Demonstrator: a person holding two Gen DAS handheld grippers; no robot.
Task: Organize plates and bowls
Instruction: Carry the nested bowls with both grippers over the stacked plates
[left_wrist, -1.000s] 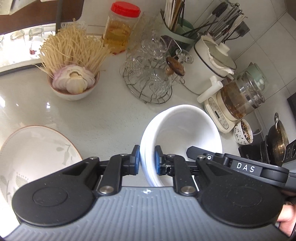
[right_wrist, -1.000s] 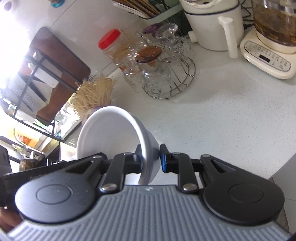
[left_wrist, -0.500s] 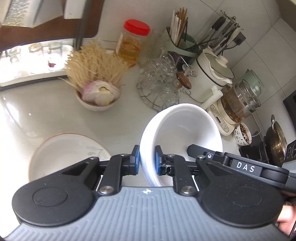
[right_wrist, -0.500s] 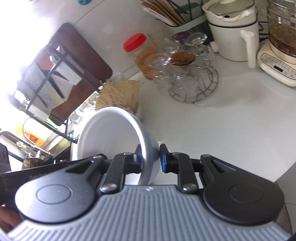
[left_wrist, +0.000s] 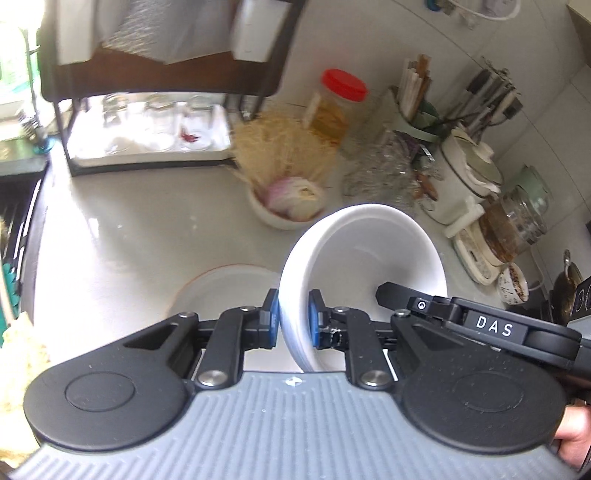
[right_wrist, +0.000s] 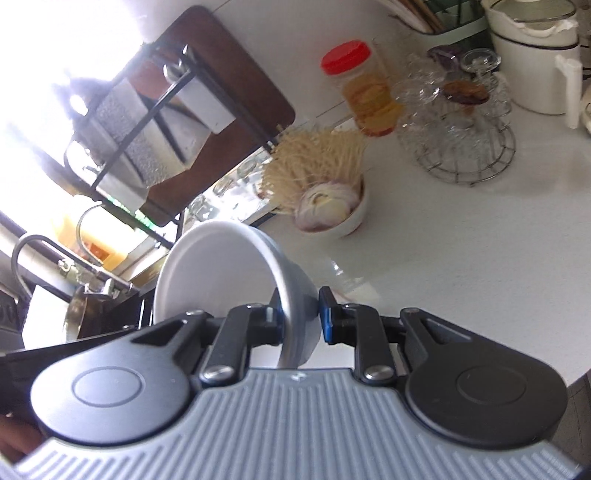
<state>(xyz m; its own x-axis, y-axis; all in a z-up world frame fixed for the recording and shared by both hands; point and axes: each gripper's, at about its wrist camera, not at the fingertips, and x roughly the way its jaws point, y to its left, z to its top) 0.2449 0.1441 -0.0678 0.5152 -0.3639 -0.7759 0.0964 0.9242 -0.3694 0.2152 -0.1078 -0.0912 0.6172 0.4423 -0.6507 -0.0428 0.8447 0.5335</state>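
Two tools each pinch the rim of one white bowl (left_wrist: 364, 254), the left tool (left_wrist: 293, 325) and the right tool (right_wrist: 301, 314), holding it tilted above the tabletop (left_wrist: 129, 240), where one plate (left_wrist: 221, 288) lies.

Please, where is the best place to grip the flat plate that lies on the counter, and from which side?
Probably at the plate's thin rim, one finger above and one beneath, coming in low from its open side toward the bare counter; it lies flat, so only the edge offers purchase.
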